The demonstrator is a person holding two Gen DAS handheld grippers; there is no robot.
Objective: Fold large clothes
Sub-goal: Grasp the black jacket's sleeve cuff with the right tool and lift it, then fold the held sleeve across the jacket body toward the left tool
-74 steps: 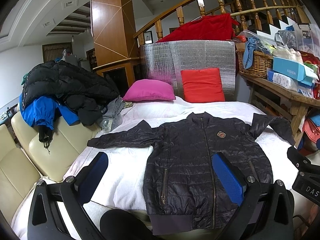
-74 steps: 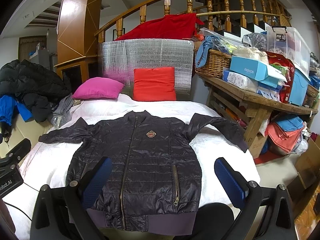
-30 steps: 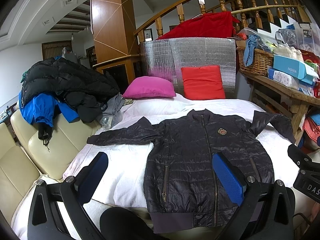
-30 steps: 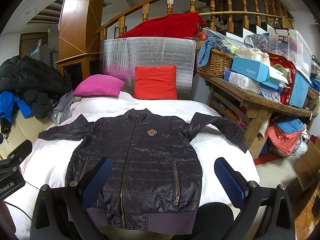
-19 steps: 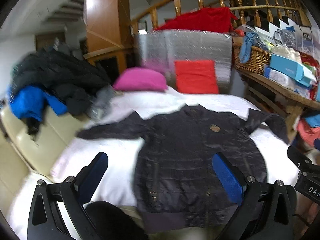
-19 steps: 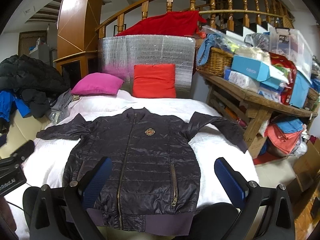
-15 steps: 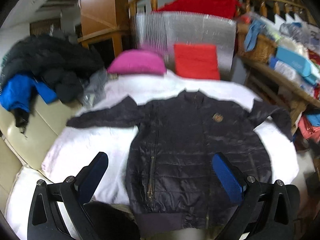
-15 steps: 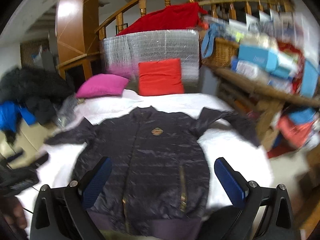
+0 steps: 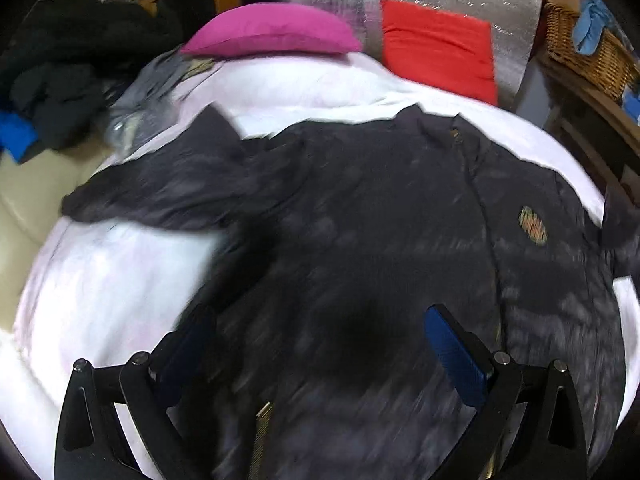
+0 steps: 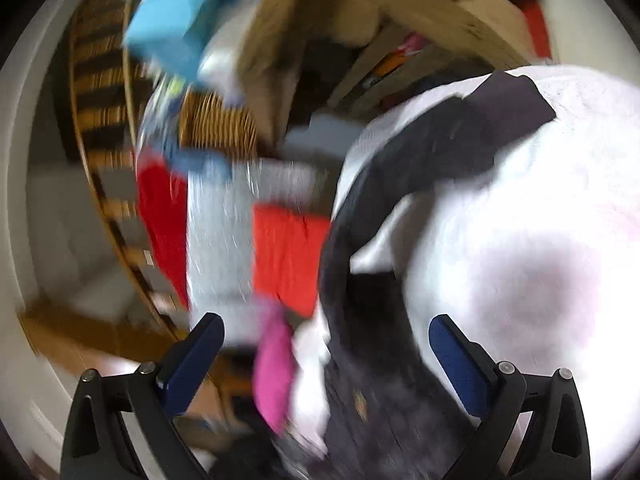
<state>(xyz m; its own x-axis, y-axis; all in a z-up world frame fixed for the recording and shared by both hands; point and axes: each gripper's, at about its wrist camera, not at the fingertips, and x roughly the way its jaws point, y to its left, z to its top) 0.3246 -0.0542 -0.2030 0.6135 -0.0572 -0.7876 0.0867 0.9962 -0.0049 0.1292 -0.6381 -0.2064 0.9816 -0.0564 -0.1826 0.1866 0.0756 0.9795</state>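
A dark quilted jacket (image 9: 380, 216) lies flat, front up and zipped, on the white-covered bed (image 9: 112, 288), with its sleeves spread out. My left gripper (image 9: 320, 344) hangs open close above the jacket's left half, nothing between its blue pads (image 9: 452, 344). The right wrist view is rolled sideways and blurred. There the jacket's right sleeve (image 10: 472, 136) stretches across the white cover (image 10: 540, 264). My right gripper (image 10: 324, 356) is open over the jacket's shoulder edge and holds nothing.
A magenta pillow (image 9: 272, 32) and a red cushion (image 9: 436, 56) lean at the head of the bed. Dark coats (image 9: 60, 64) are piled on a cream sofa at the left. A wicker basket (image 9: 584, 44) sits on a wooden shelf at the right.
Both grippers have dropped from a raised view at the bed's foot toward the jacket. The right one has rolled sideways toward the right sleeve. Both stay open.
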